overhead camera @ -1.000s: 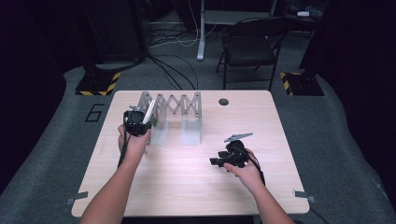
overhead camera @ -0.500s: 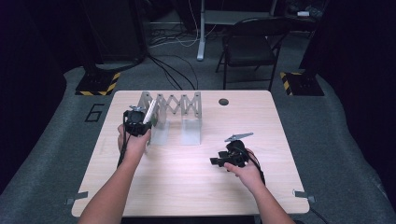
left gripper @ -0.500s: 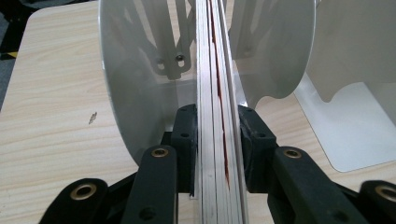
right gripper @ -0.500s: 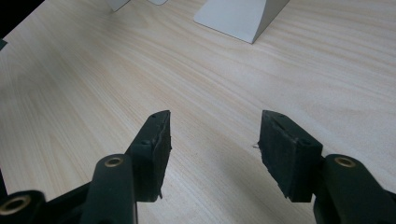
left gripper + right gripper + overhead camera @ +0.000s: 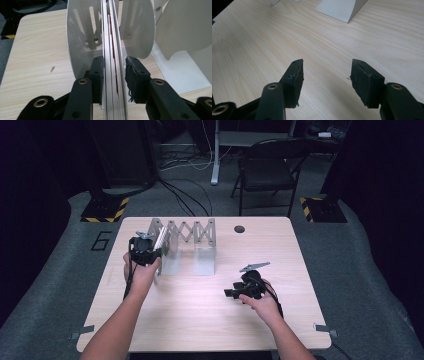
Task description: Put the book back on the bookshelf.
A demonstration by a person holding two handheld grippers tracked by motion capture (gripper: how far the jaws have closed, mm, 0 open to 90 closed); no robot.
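Observation:
A silver accordion-style metal rack [image 5: 192, 231] with upright dividers stands on the far left half of the wooden table [image 5: 200, 320]. My left gripper [image 5: 156, 244] is at the rack's left end, shut on a thin flat stack of pale sheets with a red layer inside [image 5: 112, 50]. The stack stands on edge between two curved dividers [image 5: 80, 45] of the rack. My right gripper [image 5: 231, 293] hovers low over bare table on the right, jaws open with nothing between them [image 5: 325, 75]. The foot of a rack divider [image 5: 339, 8] lies ahead of it.
A small dark round cap [image 5: 239, 228] sits in the tabletop behind the rack. A folding chair [image 5: 267, 167] and cables stand on the carpet beyond the table. Bare wood stretches across the near and right parts of the table.

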